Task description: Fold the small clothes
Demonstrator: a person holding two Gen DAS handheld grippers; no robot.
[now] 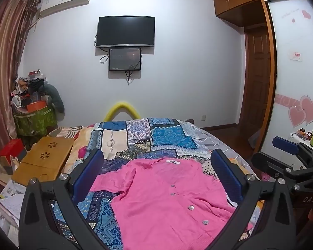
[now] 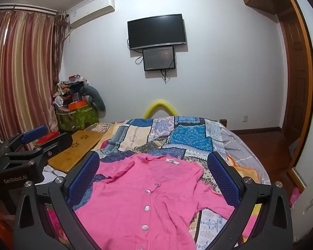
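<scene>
Pink cardigan (image 1: 167, 204): it lies spread front-up on the bed (image 1: 219, 143), buttons showing in a line down the placket, collar and white label (image 1: 173, 162) toward the far end. Laid out flat like this, it looks ready for a first fold, none seems made yet.
Sleeves: one sleeve (image 1: 112, 179) reaches out to the left across the quilt; the other (image 2: 215, 200) is bent down along the right side, so the garment is not quite symmetrical.
Patchwork quilt (image 2: 183, 137): it covers the bed under the cardigan and gives a broad, soft surface to fold on.
Left gripper (image 1: 156, 179): jaws wide apart, holding nothing, poised above the cardigan with the body of the garment showing between the blue pads (image 1: 87, 175).
Right gripper (image 2: 154, 179): jaws likewise spread and empty, hanging above the same garment just beside the left one; each tool appears at the edge of the other's view.
Likely reason for the pose: both tools face the collar end from the hem side, probably so each can take one side of the garment.
Hidden: the hem and lower corners are cut off by the gripper frames at the bottom of both views.
Hard to make out: the printing on the label is unreadable, and whether the buttons are fastened cannot be told.
</scene>
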